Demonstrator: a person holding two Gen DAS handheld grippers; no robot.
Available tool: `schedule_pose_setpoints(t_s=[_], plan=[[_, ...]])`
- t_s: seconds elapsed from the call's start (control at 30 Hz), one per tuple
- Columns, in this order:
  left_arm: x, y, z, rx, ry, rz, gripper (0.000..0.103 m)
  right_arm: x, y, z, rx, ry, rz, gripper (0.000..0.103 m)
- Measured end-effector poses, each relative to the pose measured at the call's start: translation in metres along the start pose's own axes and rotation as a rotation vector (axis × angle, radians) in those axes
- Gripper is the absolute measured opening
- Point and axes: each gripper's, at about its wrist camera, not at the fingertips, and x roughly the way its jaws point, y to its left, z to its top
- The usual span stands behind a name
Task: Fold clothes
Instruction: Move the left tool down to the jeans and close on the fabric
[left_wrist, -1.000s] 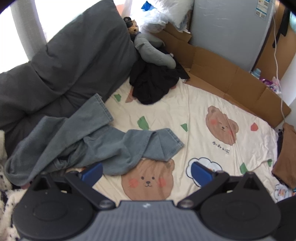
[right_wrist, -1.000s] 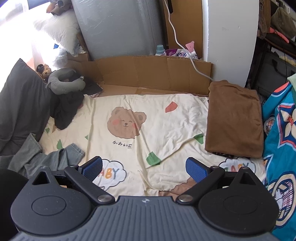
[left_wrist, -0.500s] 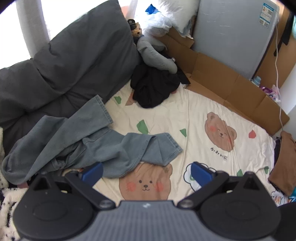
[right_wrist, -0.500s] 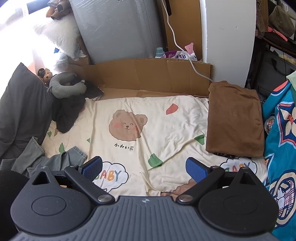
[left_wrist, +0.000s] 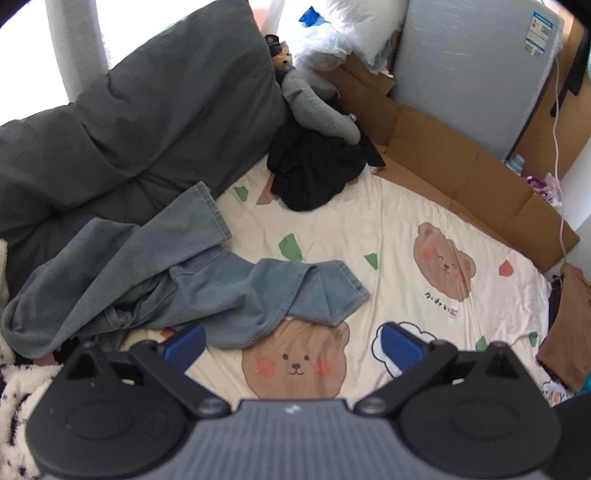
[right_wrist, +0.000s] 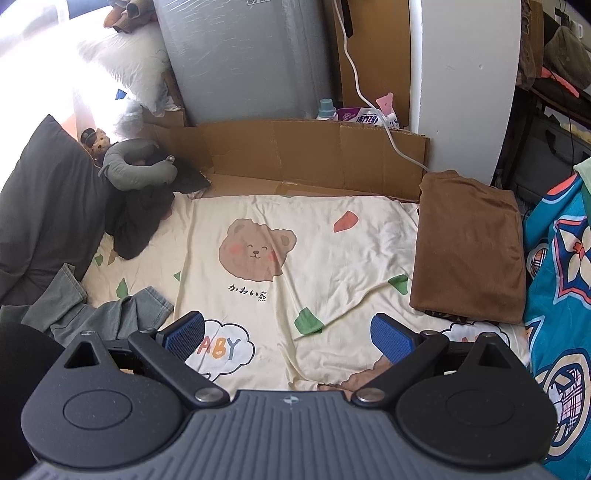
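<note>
Daylight poured in from a blown-out window (left_wrist: 33, 55) at upper left; the bedsheet (right_wrist: 332, 258) was evenly lit, focus sharp, with fisheye bending and dark corners.

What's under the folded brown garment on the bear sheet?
The brown garment rests on the bear-print sheet. A dark patterned edge pokes out at its near edge; what it belongs to is covered.

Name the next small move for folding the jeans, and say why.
Probably lower the left gripper onto the jeans and grip the near hem. Both grippers are open and empty, the jeans lie crumpled and unfolded just ahead of the left one, while the right gripper hangs over bare sheet.
</note>
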Motion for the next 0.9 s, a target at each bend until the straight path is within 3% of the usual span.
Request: schedule_pose_setpoints(t_s=[0.37,0.73,0.9], plan=[[-0.002,0.024,0.0,-0.027,-0.023,0.006,0.1,0.002,0.01,0.004,-0.021,0.009,0.002,0.1],[0.007,0.07,-0.009,-0.125,-0.016,0.005,0.092,0.013,0.017,0.009,-0.055,0.014,0.018,0.098],[0.004,0.105,-0.013,-0.192,-0.06,0.049,0.09,0.025,0.013,0.012,-0.023,0.038,0.066,0.088]])
